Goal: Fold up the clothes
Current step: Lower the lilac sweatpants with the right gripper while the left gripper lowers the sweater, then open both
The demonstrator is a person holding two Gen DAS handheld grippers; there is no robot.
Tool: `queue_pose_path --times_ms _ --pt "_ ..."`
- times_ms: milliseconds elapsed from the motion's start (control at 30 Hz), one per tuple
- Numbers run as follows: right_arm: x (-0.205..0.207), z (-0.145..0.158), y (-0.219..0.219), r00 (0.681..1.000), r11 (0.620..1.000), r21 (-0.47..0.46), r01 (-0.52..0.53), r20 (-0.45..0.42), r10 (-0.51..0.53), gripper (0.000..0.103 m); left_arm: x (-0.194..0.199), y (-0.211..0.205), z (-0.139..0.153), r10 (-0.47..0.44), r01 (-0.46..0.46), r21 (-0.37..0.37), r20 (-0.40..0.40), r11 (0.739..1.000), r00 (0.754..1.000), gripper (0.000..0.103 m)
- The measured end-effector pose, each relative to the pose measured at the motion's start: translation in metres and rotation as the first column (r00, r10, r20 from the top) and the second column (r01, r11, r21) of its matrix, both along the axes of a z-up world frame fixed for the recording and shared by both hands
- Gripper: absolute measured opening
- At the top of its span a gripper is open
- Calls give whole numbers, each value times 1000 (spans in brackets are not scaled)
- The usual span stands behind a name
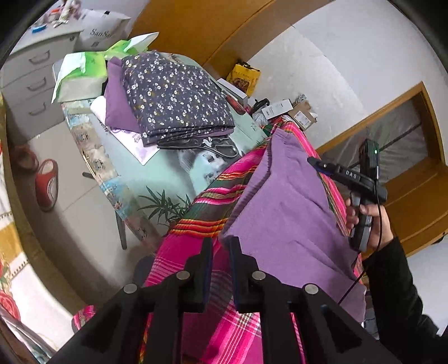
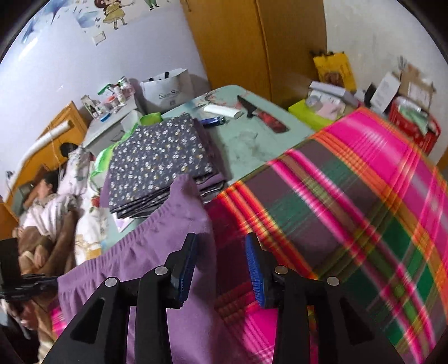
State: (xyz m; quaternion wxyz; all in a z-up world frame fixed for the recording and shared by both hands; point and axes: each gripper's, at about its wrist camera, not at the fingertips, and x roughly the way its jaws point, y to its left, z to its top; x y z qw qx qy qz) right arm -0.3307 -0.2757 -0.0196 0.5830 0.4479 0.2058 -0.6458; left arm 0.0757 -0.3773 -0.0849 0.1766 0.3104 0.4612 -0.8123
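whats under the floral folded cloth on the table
Under the floral cloth a folded purple garment and dark fabric layers peek out; how many pieces lie beneath is covered.

Pale green table (image 2: 252, 140) is serving as landmark. Wooden wardrobe (image 2: 252, 47) is standing behind its far edge, against a white wall (image 2: 378, 30). Grey drawer unit (image 1: 36, 84) is sitting beyond the table's left end on light tiled floor (image 1: 72, 201). Bed with wooden headboard (image 2: 50, 145) is lying further left, possibly occupied; view is blurring there. Cartoon stickers (image 2: 112, 14) are showing above.
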Motion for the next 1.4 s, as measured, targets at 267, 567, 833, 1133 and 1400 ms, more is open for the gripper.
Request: queue_pose_path --times_ms 267,567,833,1133,1400 --pt "26 -6 -6 995 997 42 -69 -76 72 8 -12 4 3 0 0 -31 -1 1000 1000 15" --pt "20 20 -7 970 998 -48 35 -241 -45 4 -20 16 21 -5 16 -193 60 981 998 6" --pt "16 18 -7 966 997 -35 65 -249 -72 5 -27 24 27 -12 51 -291 134 955 991 6" --pt "16 22 23 978 997 -48 60 -198 -68 29 -33 33 25 -18 88 -346 199 934 980 7" --pt "26 29 77 985 997 -44 62 -159 -68 30 -37 42 28 -9 114 -389 263 914 965 9"
